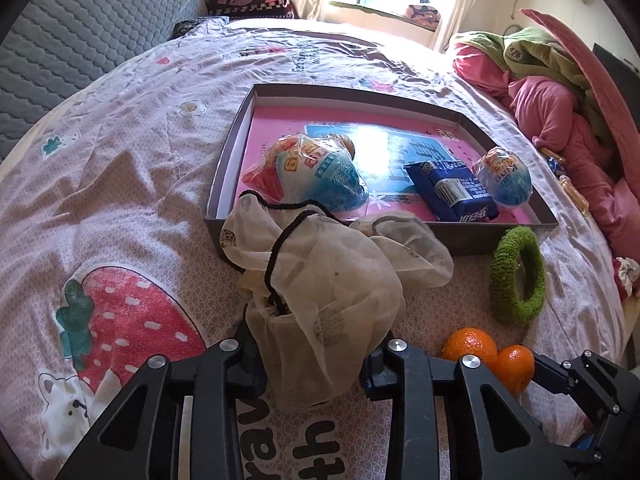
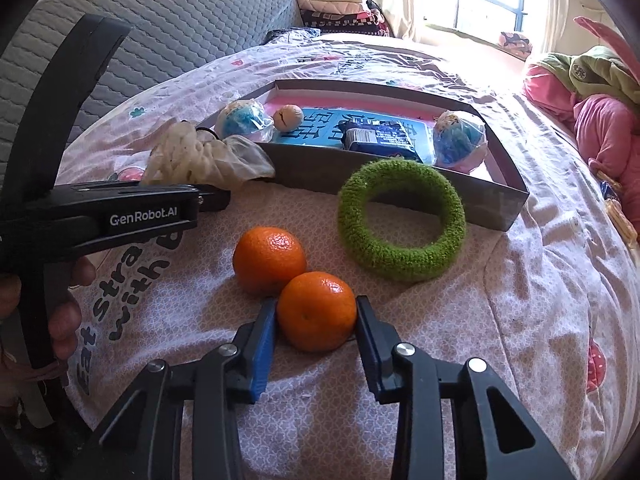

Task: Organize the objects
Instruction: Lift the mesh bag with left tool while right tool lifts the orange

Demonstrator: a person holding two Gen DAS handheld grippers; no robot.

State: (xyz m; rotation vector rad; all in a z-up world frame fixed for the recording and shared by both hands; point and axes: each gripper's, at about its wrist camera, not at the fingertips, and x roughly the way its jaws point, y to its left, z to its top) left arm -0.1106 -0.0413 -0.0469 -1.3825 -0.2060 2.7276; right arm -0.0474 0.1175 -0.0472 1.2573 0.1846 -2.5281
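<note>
My left gripper [image 1: 312, 360] is shut on a white mesh drawstring bag [image 1: 320, 280], whose top spills over the front wall of a shallow grey box [image 1: 224, 168]. In the right wrist view my right gripper [image 2: 316, 320] has its blue pads against both sides of the nearer orange [image 2: 316, 312], which rests on the bedsheet. A second orange [image 2: 269, 259] touches it at the back left. A green fuzzy ring [image 2: 400, 220] leans by the grey box [image 2: 480, 200]. Inside the box lie two wrapped egg toys [image 1: 320, 172] [image 1: 506, 180] and a blue packet [image 1: 452, 190].
Everything sits on a pink strawberry-print bedsheet [image 1: 120, 200]. A grey quilted headboard [image 2: 160, 20] stands at the back left, and pink and green clothes [image 1: 560, 100] are piled at the right. A hand [image 2: 64, 320] holds the left gripper's handle at the left of the right wrist view.
</note>
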